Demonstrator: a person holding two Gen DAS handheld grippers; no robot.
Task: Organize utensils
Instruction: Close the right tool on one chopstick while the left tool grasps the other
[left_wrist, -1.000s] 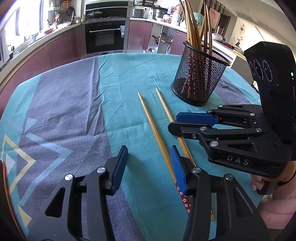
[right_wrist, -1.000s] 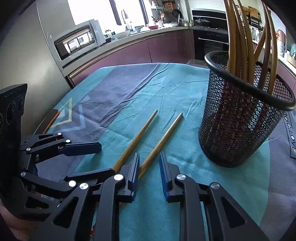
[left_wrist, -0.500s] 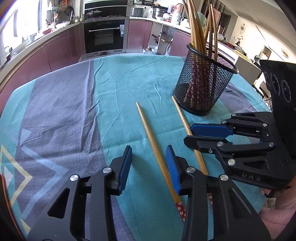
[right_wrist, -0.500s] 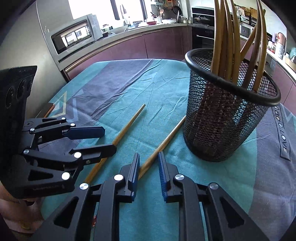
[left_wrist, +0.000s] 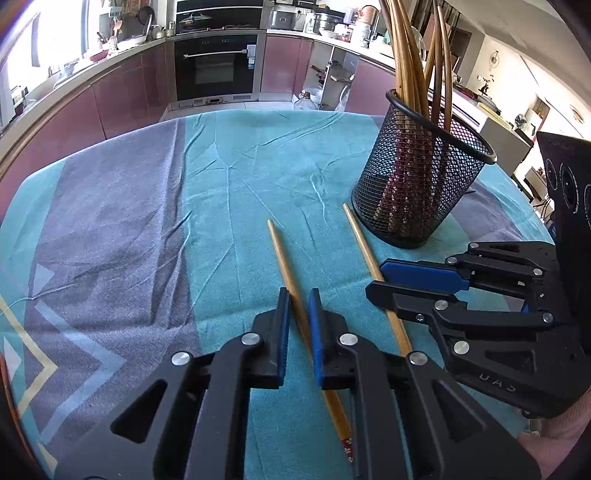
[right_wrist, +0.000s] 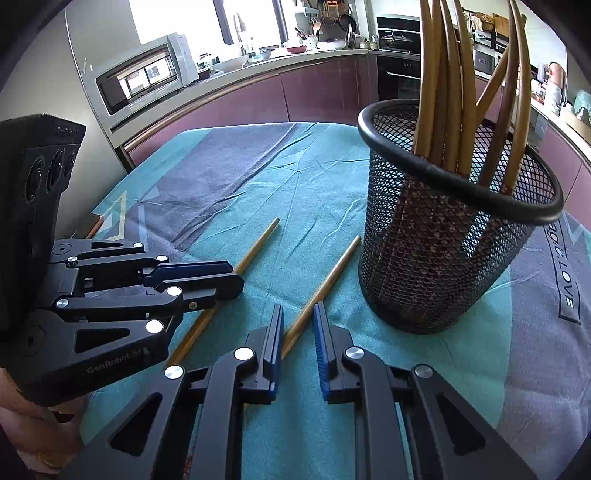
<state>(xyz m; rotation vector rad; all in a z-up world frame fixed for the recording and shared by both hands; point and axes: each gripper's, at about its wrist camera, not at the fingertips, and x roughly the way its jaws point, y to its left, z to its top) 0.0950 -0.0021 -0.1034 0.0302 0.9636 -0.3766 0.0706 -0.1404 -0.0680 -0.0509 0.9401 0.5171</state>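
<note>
Two loose wooden chopsticks lie on the teal cloth. My left gripper (left_wrist: 297, 306) straddles the left chopstick (left_wrist: 281, 251), its jaws narrowed around it with a small gap each side. My right gripper (right_wrist: 297, 325) is open around the right chopstick (right_wrist: 328, 275), which lies next to the black mesh holder (right_wrist: 443, 266) full of several upright chopsticks. The right chopstick also shows in the left wrist view (left_wrist: 364, 251), as does the holder (left_wrist: 413, 199). The left chopstick shows in the right wrist view (right_wrist: 258, 243).
The teal and grey tablecloth (left_wrist: 129, 221) covers a round table. Kitchen counters and an oven (left_wrist: 218, 66) stand behind it. A microwave (right_wrist: 144, 81) sits on the counter at the far left.
My left gripper has shifted right over the left chopstick and its jaws have narrowed around it. Both grippers have moved forward toward the holder.
</note>
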